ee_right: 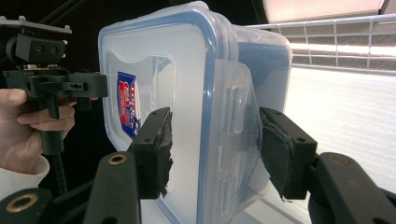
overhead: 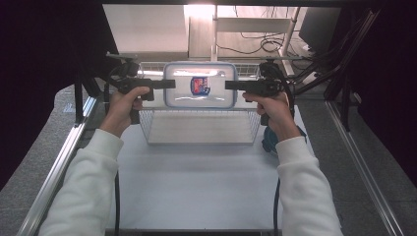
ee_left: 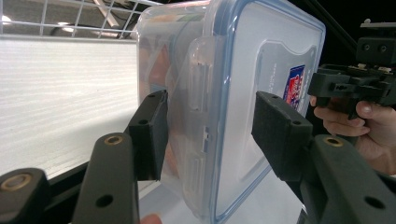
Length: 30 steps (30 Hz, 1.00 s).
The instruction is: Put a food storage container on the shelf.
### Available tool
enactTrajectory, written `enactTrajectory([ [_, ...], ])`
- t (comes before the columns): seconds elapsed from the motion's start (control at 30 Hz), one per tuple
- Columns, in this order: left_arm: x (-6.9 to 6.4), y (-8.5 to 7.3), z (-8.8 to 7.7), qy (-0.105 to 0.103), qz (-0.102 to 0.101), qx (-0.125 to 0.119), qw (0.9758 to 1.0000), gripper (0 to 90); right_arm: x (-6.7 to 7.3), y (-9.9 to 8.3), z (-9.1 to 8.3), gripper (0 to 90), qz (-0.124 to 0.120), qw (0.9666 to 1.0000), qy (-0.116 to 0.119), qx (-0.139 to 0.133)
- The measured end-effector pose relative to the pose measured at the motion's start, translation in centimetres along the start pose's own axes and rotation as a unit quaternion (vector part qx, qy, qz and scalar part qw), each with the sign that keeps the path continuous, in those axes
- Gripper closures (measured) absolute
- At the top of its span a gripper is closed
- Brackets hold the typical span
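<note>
While both grippers clamp it, the lidded plastic container [overhead: 200, 85] hangs between them.
Left gripper [overhead: 169, 83] and right gripper [overhead: 230, 84] pinch opposite ends above the wire basket [overhead: 199, 128].

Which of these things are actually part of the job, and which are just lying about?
In use:
- clear plastic box with blue-rimmed lid
- left gripper, clamped on one end
- right gripper, clamped on the other end
- wire basket under the box

Lying about:
- cables behind the table
- blue thing by the right wrist
</note>
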<state>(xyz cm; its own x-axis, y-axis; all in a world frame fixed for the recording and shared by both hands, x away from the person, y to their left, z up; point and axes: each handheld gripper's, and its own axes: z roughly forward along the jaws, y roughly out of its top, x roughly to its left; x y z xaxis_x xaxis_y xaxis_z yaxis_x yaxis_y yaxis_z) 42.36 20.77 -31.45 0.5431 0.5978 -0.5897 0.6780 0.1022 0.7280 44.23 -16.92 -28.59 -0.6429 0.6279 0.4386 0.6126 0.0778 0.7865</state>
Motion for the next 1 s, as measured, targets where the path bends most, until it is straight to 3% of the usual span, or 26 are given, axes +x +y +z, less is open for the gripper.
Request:
enactTrajectory([
  [0.3, 0.9, 0.4, 0.6, 0.000, -0.019, -0.003, 0.9998, 47.2, -1.0, 0.2, 0.8, 45.3, 0.021, 0.9997, 0.000, 0.011],
  [0.57, 1.5, 0.9, 1.2, 0.004, -0.035, -0.004, 0.9994, 47.3, -2.0, 1.0, 1.8, 42.9, 0.057, 0.9981, -0.002, 0.021],
  [0.83, 2.4, 1.3, 1.9, 0.000, -0.069, -0.010, 0.9975, 46.3, -2.4, 1.9, 2.7, 38.9, 0.097, 0.9945, -0.019, 0.035],
  [1.0, 2.9, 1.4, 2.1, -0.006, -0.080, -0.011, 0.9967, 46.0, -2.8, 2.1, 3.1, 38.5, 0.115, 0.9925, -0.021, 0.037],
])
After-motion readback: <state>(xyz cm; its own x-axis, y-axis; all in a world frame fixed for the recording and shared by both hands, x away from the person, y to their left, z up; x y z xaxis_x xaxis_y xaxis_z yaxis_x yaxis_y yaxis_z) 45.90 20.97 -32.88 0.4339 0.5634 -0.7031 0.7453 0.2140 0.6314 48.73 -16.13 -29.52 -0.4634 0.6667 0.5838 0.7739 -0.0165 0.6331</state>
